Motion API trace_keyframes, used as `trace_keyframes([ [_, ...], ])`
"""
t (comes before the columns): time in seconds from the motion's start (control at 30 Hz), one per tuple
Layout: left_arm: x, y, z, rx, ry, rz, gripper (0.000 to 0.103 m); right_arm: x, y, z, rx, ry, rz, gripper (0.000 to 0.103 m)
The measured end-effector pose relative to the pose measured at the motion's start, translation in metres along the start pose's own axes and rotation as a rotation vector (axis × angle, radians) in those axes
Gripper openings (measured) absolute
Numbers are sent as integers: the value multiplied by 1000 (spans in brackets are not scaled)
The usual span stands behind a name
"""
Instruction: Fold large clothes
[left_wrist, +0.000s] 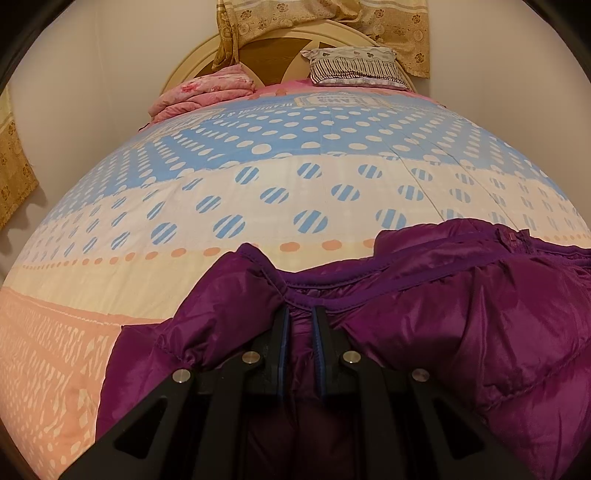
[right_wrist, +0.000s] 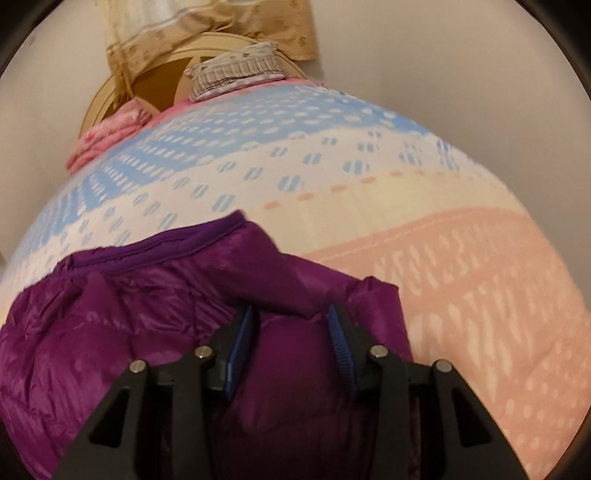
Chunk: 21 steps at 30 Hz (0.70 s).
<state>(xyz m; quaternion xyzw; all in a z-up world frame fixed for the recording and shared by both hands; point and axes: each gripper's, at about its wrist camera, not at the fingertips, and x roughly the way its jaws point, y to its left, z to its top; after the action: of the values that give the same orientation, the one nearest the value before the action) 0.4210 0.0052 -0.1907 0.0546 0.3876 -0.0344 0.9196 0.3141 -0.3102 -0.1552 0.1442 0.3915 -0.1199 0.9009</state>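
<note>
A puffy purple jacket (left_wrist: 461, 314) lies crumpled on the near part of the bed, its darker purple trimmed edge facing the headboard. My left gripper (left_wrist: 301, 314) is shut on a thin fold of it just below that trim. In the right wrist view the same jacket (right_wrist: 129, 314) fills the lower left. My right gripper (right_wrist: 290, 314) has its blue pads set apart around a thick bunch of the padding, which fills the gap between them, and a flap of fabric drapes over the fingertips. That view is blurred.
The bed cover (left_wrist: 258, 166) has blue dotted, cream and peach bands. A striped pillow (left_wrist: 354, 66) and a folded pink blanket (left_wrist: 207, 92) lie by the round headboard (left_wrist: 192, 62). Gold curtains (left_wrist: 332, 18) hang behind, and white walls flank the bed.
</note>
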Motion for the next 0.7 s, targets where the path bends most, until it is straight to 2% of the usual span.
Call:
trace_keyframes([
  [0.17,0,-2,1,10,2,10,12,1,-15,0,88,6,77,43],
  [0.27,-2,-1,2,19,18,5,12,0,-13,0,80,8,67,43],
  [0.33,-12,2,3,34,41,-33,12,-1,-15,-2,65,10,52,43],
  [0.4,-38,13,1,15,14,-82,12,-2,-10,2,48,23,36,43],
  [0.43,-53,20,0,5,-7,-99,12,-7,-8,4,35,31,18,40],
  [0.5,-90,44,-8,-29,-75,-132,12,-34,1,7,-4,-38,-31,36],
  [0.53,-100,52,-11,-51,-96,-147,12,-61,8,7,-29,-116,-31,36],
  [0.6,-120,80,-23,-144,-129,-242,12,-105,31,3,-81,-196,43,36],
  [0.63,-124,90,-28,-184,-129,-269,12,-119,44,0,-102,-195,91,36],
  [0.7,-129,112,-40,-273,-124,-271,13,-140,79,-10,-159,-173,186,36],
])
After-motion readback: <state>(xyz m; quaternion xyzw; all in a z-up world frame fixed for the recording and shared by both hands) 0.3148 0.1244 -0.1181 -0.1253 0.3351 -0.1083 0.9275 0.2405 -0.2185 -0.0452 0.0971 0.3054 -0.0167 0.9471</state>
